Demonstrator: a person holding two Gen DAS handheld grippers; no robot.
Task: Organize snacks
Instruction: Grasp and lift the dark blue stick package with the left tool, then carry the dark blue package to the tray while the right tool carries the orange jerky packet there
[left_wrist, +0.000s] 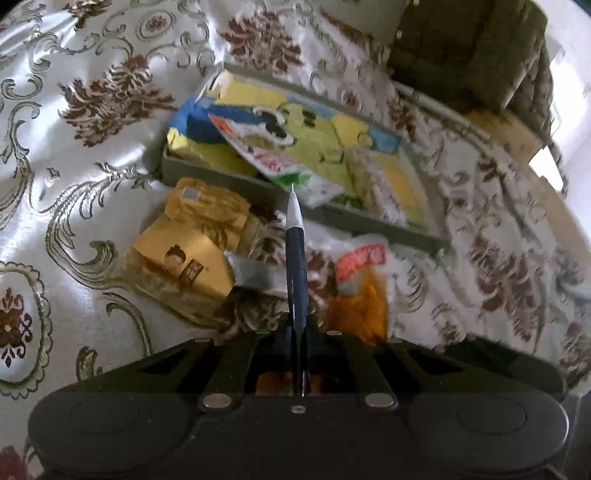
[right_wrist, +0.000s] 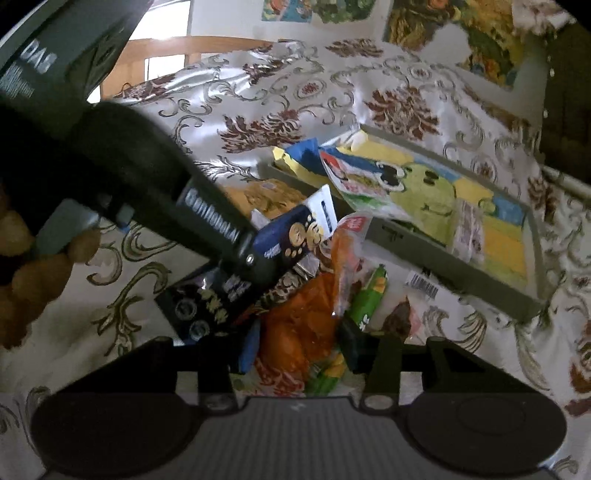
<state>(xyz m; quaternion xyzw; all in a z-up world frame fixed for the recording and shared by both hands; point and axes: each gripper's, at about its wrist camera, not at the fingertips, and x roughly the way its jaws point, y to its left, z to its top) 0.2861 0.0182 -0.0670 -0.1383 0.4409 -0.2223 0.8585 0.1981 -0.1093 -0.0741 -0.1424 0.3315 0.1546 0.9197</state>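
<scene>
1. Nearest, the right gripper (right_wrist: 301, 347) straddled the orange snack bag (right_wrist: 295, 325) in the heap in front of the tray's near rim. Its jaws stood partly apart, and I could not tell whether the pads pressed the film. A pinch on loose film alone could have let the bag slide out, or crushed the chips.
2. Just beside that bag lay a green packet (right_wrist: 369, 295) and a black packet (right_wrist: 199, 306). Both could have been dragged along or nudged across the tablecloth (right_wrist: 295, 92), which looked slippery.
3. Above the heap, the left gripper (right_wrist: 266, 266) was clenched on a thin dark blue packet (right_wrist: 295, 236), held by one end. Such a narrow hold could have let it swing or twist loose. The two grippers sat close together, so a careless lift could have knocked one against the other.
4. Farther off, the tray (right_wrist: 424, 254) already held a red-and-white packet (right_wrist: 354, 177) leaning toward its near rim. A packet dropped carelessly there could have tipped it out or caught on the rim.
</scene>
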